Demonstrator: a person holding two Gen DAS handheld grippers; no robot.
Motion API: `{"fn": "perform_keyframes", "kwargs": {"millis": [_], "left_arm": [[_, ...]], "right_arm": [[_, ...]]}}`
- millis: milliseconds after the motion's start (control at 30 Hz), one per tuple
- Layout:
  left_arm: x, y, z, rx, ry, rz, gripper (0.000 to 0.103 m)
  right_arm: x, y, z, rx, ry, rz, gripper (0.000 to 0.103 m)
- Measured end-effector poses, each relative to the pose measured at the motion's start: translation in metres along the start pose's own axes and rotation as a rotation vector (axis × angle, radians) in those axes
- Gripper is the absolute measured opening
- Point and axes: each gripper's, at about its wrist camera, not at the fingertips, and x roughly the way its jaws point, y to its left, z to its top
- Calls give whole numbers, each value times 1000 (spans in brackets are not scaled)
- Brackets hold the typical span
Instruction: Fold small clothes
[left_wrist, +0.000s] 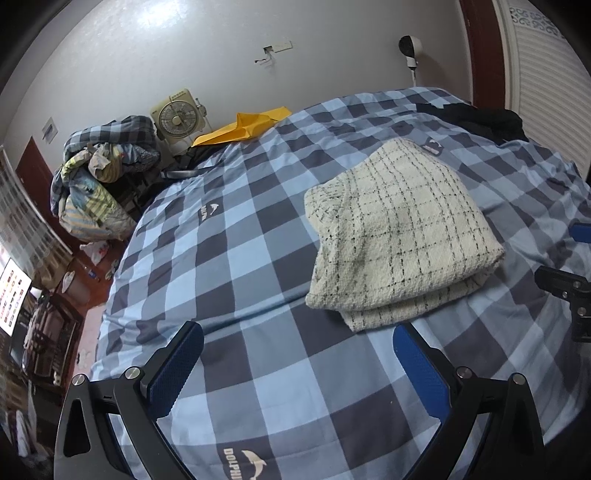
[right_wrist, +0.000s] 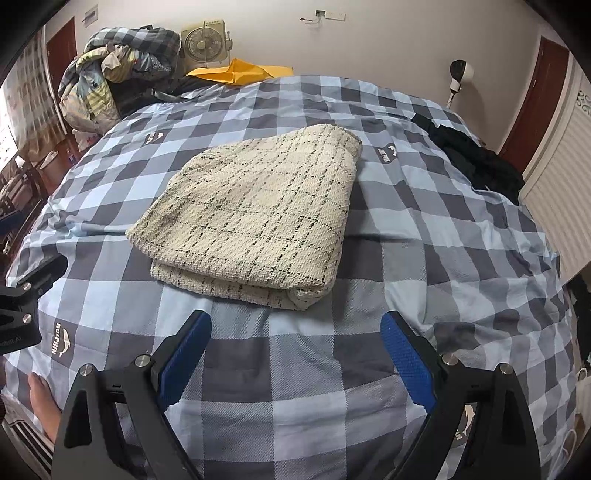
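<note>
A cream knit garment with thin black check lines (left_wrist: 399, 229) lies folded in a thick rectangle on the blue-and-grey checked bedspread (left_wrist: 229, 236). It also shows in the right wrist view (right_wrist: 255, 214). My left gripper (left_wrist: 297, 354) is open and empty, held just in front of and to the left of the garment's near edge. My right gripper (right_wrist: 295, 343) is open and empty, a short way in front of the garment's near edge. Part of the right gripper shows at the right edge of the left wrist view (left_wrist: 565, 291).
A dark garment (right_wrist: 476, 158) lies at the bed's far right corner. A yellow cloth (right_wrist: 240, 72), a box fan (right_wrist: 205, 42) and a heap of bedding (right_wrist: 118, 70) sit at the far left. A bare foot (right_wrist: 42, 406) is at the bed's near left edge.
</note>
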Motion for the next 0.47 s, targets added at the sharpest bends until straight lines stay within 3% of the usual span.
{"fn": "perform_keyframes", "kwargs": {"millis": [467], "left_arm": [[-1, -5, -2, 35, -13, -4, 103]], "right_arm": [[0, 1, 0, -7, -2, -13, 91]]}}
